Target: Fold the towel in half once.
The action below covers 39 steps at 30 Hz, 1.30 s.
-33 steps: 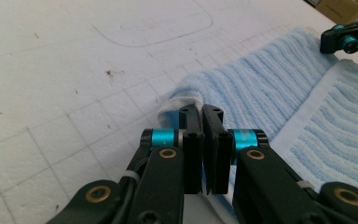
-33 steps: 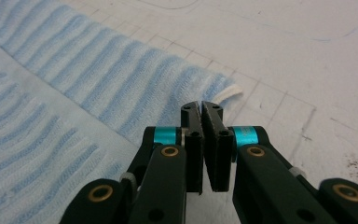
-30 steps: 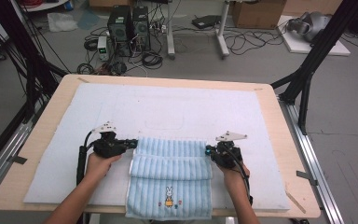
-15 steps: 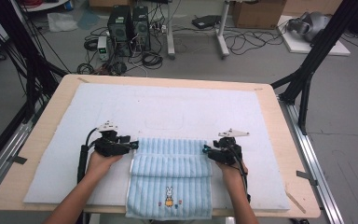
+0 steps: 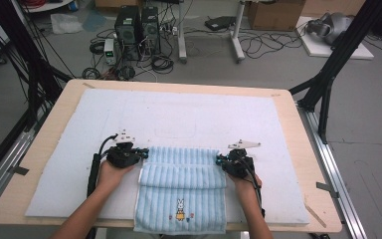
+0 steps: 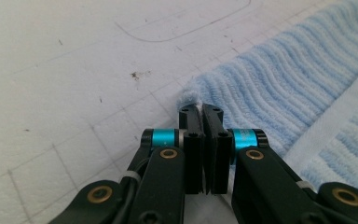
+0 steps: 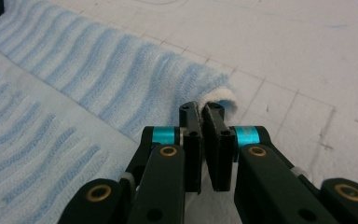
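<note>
A light blue striped towel with a small rabbit motif lies at the table's near edge, its far part folded back over itself. My left gripper rests at the fold's far left corner, and my right gripper at the far right corner. Both pairs of jaws have just been closing and now stand together. Their tips touch the rounded towel corners, and no cloth shows between the pads. A hand holds each gripper from below.
A white padded mat covers most of the wooden table. Beyond the table's far edge stand computer cases and loose cables on the floor. Black frame legs rise at the right.
Both hands stay at the towel's far corners. The jaws looked a little wider half a second ago and are together now. The towel has not shifted.
</note>
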Available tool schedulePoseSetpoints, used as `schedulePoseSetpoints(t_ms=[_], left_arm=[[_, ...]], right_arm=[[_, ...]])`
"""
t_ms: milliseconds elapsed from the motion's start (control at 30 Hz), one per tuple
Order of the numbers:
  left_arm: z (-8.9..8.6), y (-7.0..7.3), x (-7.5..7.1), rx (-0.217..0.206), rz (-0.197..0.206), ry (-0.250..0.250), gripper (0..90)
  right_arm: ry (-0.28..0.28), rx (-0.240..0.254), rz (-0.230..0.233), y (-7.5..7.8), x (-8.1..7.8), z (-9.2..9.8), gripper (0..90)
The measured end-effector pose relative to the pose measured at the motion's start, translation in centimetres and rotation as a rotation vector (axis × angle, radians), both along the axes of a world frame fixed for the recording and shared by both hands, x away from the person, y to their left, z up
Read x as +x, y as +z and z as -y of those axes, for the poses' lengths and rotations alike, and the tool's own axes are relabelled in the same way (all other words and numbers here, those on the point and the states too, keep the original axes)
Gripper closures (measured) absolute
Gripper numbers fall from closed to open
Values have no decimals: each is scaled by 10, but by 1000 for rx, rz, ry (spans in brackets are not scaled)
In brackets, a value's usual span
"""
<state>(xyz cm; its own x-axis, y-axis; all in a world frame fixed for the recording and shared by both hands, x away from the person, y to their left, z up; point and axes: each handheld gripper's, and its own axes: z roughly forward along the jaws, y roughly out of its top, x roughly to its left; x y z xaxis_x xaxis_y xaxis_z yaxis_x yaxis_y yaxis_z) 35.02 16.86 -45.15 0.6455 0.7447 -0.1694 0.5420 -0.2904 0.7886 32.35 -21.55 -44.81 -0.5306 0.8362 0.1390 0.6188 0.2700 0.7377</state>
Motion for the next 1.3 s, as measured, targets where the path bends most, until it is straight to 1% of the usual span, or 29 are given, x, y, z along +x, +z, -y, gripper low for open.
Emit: schedulePoseSetpoints(t_ms=[33,67,100,133,167,200,233,267,333,433,467,500,533,600,667,733,800,833,867,900,1000,1033,1067,1100,1133,1167,1233,1267,1300], left_arm=[[1,1,3,-2,-1,7,872],[1,2,6,2,1,11,872],[1,2,9,-9,8,22,873],[1,2,12,-35,18,41,872],[0,1,15,-54,19,56,873],[0,0,19,-61,6,55,872],[0,1,25,-55,-1,55,872],[0,1,28,-55,4,57,872],[1,6,37,-75,24,66,872],[0,13,53,-69,34,60,873],[0,16,58,-76,39,61,874],[0,18,63,-84,45,62,874],[-1,19,66,-87,54,63,874],[-1,19,74,-83,60,60,873],[-2,18,79,-91,67,64,873],[-3,16,81,-105,70,77,873],[-3,15,85,-89,56,72,873],[-2,15,87,-90,59,73,873],[-2,14,87,-95,70,76,873],[-1,14,88,-93,72,79,873],[0,11,89,-86,56,74,869],[-1,10,89,-90,44,76,859],[-2,10,89,-89,38,87,804],[-3,10,89,-88,27,113,697],[-5,11,89,-106,10,137,556],[-8,12,88,-118,3,136,525],[-12,15,85,-135,-4,121,515],[-13,16,83,-147,-9,107,504],[-13,17,80,-153,-2,96,504]], right_arm=[[-8,0,4,0,0,-1,865],[-10,-11,20,0,1,-1,865],[-12,-17,28,0,3,-2,865],[-13,-17,35,0,6,-1,865],[-19,-11,36,0,8,-1,865],[-25,-7,43,1,11,0,864],[-31,-5,48,2,15,1,864],[-37,-4,54,4,20,1,864],[-40,-15,74,7,28,0,864],[-53,-22,90,13,44,0,864],[-60,-19,99,14,49,1,864],[-61,-21,92,15,55,1,864],[-59,-30,106,15,61,1,863],[-65,-32,106,16,70,-1,863],[-66,-48,112,17,77,-3,864],[-72,-46,120,19,83,-4,863],[-75,-48,123,21,88,-4,863],[-76,-50,125,21,89,-4,863],[-83,-49,130,21,90,-5,863],[-88,-44,130,20,91,-5,863],[-101,-37,107,16,93,-4,862],[-99,-43,104,15,93,-5,852],[-102,-48,104,15,93,-6,802],[-107,-47,104,15,93,-6,728],[-109,-40,102,15,93,-5,662],[-110,-31,99,16,92,-4,633],[-108,-25,104,18,90,0,580],[-107,-10,103,20,89,2,559],[-101,12,100,21,87,4,546]])
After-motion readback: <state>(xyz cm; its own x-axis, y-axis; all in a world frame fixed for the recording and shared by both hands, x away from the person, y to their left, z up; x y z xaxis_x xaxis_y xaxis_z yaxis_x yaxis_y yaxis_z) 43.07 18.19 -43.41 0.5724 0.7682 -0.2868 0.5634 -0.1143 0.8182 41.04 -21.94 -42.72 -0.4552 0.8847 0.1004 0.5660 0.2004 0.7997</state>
